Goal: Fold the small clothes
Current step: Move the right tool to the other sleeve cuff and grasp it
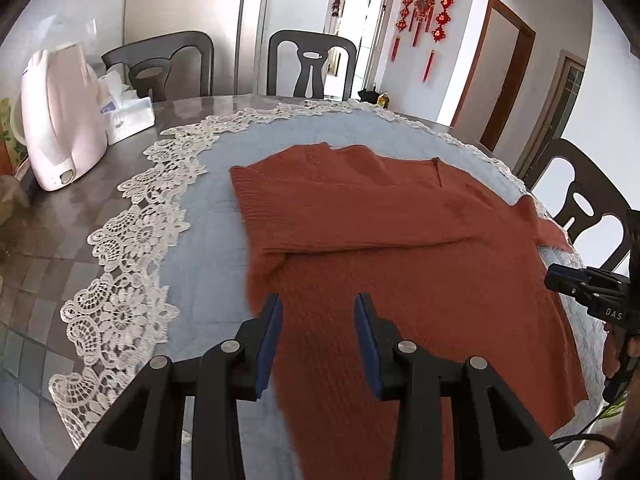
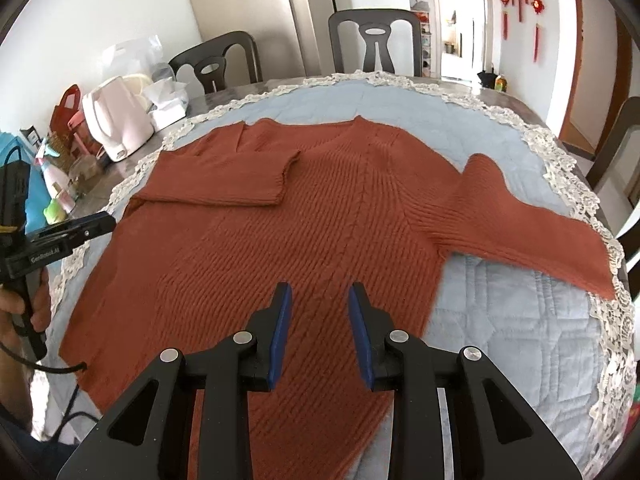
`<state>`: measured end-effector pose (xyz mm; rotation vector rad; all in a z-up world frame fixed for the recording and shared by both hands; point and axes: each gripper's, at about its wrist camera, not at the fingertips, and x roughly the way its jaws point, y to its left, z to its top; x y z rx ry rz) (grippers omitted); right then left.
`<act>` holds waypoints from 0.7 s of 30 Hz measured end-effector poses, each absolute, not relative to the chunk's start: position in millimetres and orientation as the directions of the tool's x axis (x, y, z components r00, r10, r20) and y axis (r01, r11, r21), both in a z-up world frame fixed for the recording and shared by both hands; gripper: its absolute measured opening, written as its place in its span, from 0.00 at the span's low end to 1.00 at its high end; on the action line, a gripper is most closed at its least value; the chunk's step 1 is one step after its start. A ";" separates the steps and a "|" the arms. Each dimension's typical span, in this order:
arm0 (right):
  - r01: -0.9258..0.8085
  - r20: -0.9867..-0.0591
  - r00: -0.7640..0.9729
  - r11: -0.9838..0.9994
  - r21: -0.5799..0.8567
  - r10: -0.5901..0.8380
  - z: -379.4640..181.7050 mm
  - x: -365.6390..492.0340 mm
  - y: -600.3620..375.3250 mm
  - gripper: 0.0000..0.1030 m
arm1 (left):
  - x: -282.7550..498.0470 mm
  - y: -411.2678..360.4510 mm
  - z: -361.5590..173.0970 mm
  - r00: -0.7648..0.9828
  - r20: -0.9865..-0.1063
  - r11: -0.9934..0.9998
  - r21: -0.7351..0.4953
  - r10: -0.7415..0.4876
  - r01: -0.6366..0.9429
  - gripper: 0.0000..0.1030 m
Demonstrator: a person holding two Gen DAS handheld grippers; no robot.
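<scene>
A rust-red knit sweater (image 2: 304,216) lies flat, front up, on a pale blue quilted mat (image 2: 500,320). Its left sleeve (image 2: 224,172) is folded across the chest, while the right sleeve (image 2: 532,236) stretches out toward the mat's right edge. My right gripper (image 2: 320,288) hovers open over the sweater's lower body with nothing between its blue pads. My left gripper (image 1: 318,300) is open above the sweater's left side near the hem, also empty. Each gripper shows at the edge of the other's view: the right gripper (image 1: 558,280) and the left gripper (image 2: 106,222).
The mat has a white lace border (image 1: 132,240) and lies on a dark table (image 1: 48,240). A pink kettle (image 1: 60,120) and a tissue box (image 1: 128,114) stand at the far left. Dark chairs (image 2: 376,40) ring the table. Bottles and bags (image 2: 60,160) crowd the left edge.
</scene>
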<state>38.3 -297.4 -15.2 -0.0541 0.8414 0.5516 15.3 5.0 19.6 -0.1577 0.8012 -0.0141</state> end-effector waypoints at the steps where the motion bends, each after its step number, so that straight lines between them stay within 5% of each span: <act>1: -0.481 -0.719 0.538 0.861 0.166 0.440 -15.7 37.6 -299.3 0.30 | 15.4 2.4 19.5 0.697 -0.713 0.989 -0.144 -0.070 -0.047 0.42; 9: -0.429 -0.708 0.561 0.882 0.196 0.430 -18.6 41.9 -319.2 0.31 | 23.5 -14.7 16.3 0.687 -0.725 0.993 -0.113 -0.055 -0.040 0.44; 13: -0.388 -0.702 0.568 0.892 0.233 0.430 -20.3 49.5 -331.0 0.44 | 30.7 -19.7 17.5 0.690 -0.722 0.995 -0.099 -0.049 -0.034 0.45; 21: -0.189 -0.704 0.594 0.918 0.349 0.390 -28.4 74.1 -381.7 0.44 | 52.0 -24.7 13.9 0.681 -0.730 0.995 -0.099 -0.058 -0.022 0.47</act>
